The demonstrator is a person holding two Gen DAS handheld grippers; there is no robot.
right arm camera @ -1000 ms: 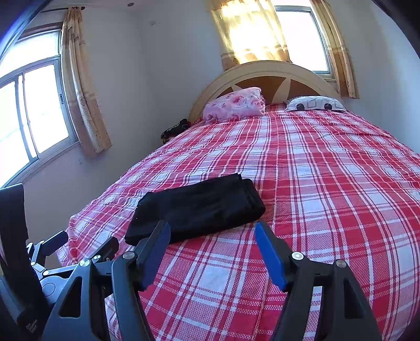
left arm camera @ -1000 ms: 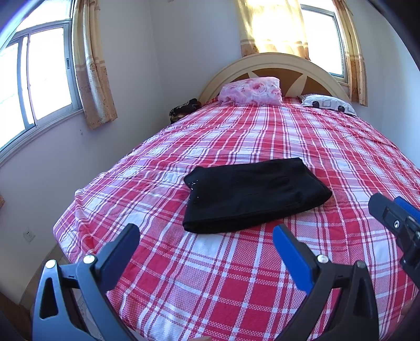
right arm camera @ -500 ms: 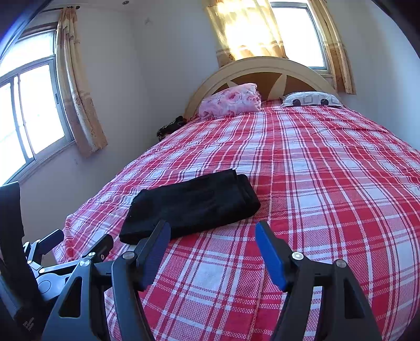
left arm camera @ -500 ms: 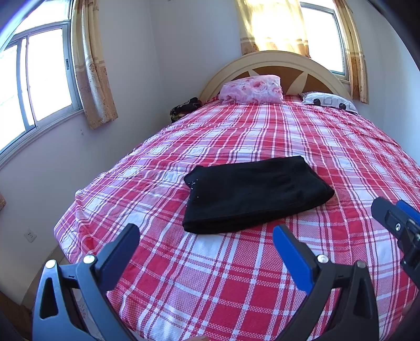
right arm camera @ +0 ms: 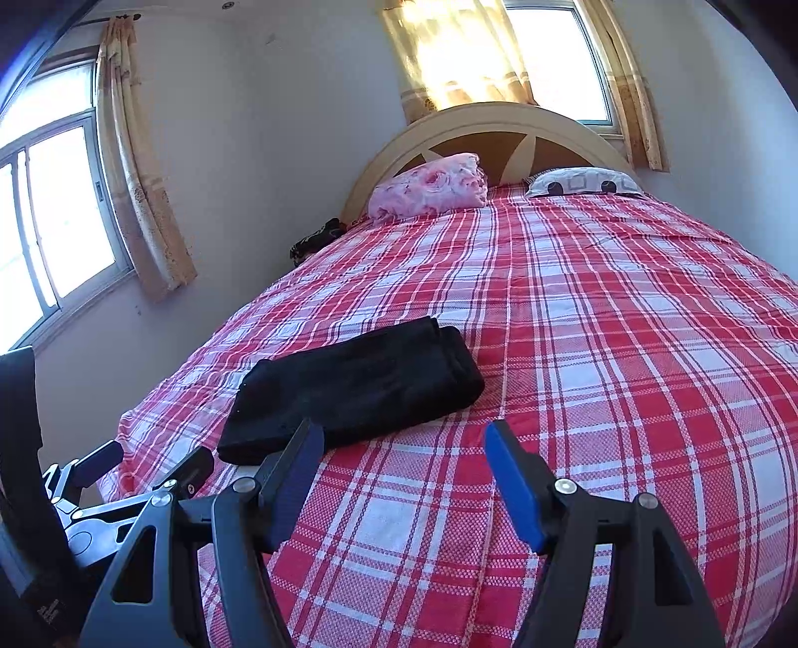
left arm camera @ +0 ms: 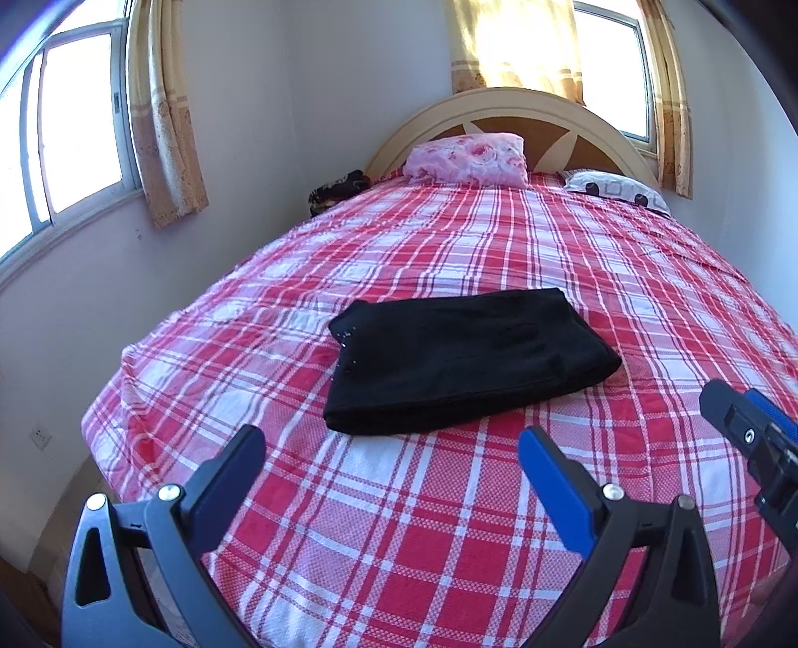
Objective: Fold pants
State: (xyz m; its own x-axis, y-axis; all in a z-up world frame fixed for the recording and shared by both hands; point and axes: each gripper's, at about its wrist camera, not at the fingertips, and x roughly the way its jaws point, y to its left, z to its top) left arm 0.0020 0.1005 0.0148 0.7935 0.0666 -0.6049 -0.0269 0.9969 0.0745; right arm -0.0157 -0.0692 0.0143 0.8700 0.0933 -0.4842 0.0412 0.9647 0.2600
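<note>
Nearest to the cameras, above the foot edge of the bed [left arm camera: 399, 548], both tongs hang over the red and white checked cover without touching it. The left gripper [left arm camera: 391, 448] has its two fingers spread wide, with nothing between them. The right gripper [right arm camera: 404, 438] is also spread apart and empty; in the left wrist view its tip shows at the right border of the picture.

Just beyond the fingers lie the black pants [left arm camera: 464, 356], folded into a flat thick rectangle. They rest on the cover near the foot edge and closer to the left side edge of the bed than to the right one. Neither gripper touches them.

Farther on, the cover is bare up to the head edge. At that edge a pink flowered pillow [left arm camera: 466, 159] leans at the curved headboard [left arm camera: 588, 112], and a white patterned pillow [left arm camera: 616, 189] lies beside it, toward the right corner. Behind the headboard hangs a sunlit curtain [left arm camera: 518, 45].
</note>
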